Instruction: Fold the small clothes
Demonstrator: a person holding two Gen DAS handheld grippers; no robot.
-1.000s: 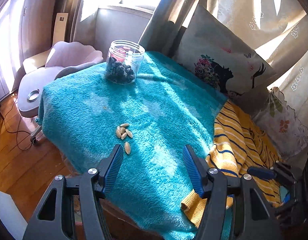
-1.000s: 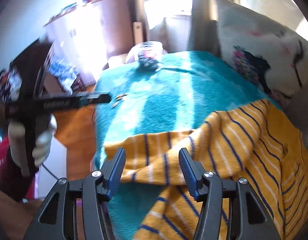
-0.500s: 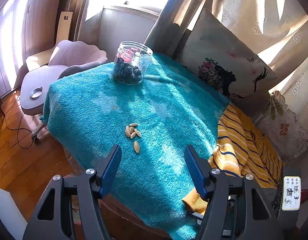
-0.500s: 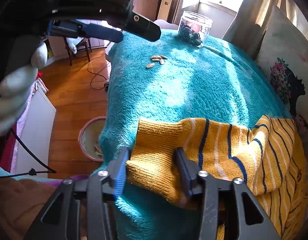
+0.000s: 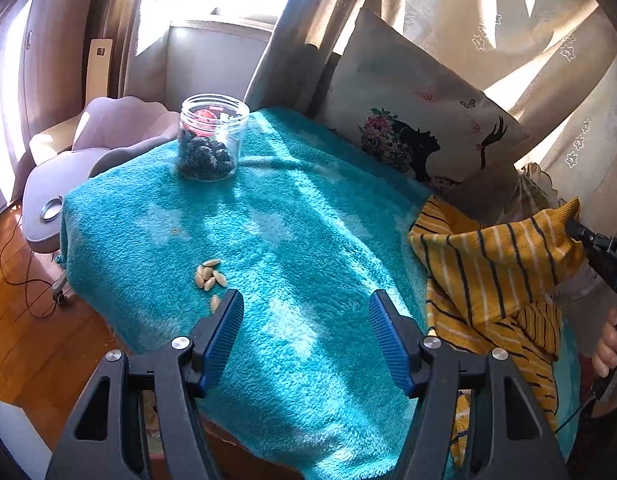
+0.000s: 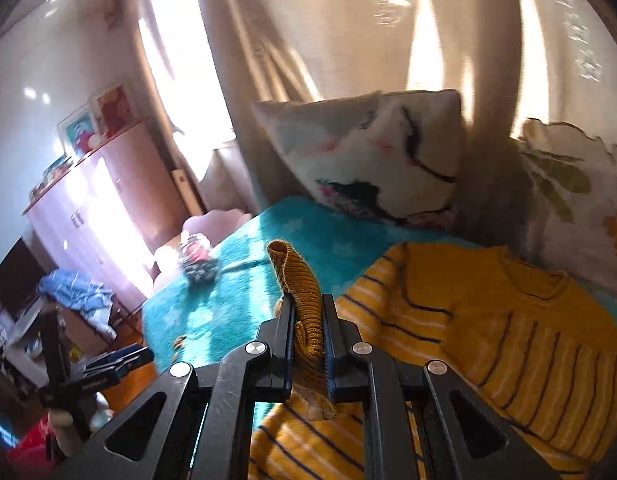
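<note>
A yellow knit sweater with dark and white stripes [image 6: 508, 320] lies at the right side of a table covered by a teal fleece blanket [image 5: 288, 240]. My right gripper [image 6: 308, 320] is shut on the sweater's ribbed hem and holds it lifted off the blanket. In the left wrist view the raised sweater [image 5: 500, 264] hangs from the right gripper [image 5: 576, 228] at the far right. My left gripper [image 5: 306, 316] is open and empty above the blanket's near edge, left of the sweater.
A glass jar with dark contents [image 5: 208, 140] stands at the blanket's far side. Several pale seeds [image 5: 208, 276] lie near my left fingertip. Printed pillows [image 5: 420, 136] and curtains stand behind. A grey chair [image 5: 68, 172] and wooden floor are to the left.
My right gripper closed on the sweater's hem and lifted it up off the blanket. My left gripper drifted slightly and stayed open.
</note>
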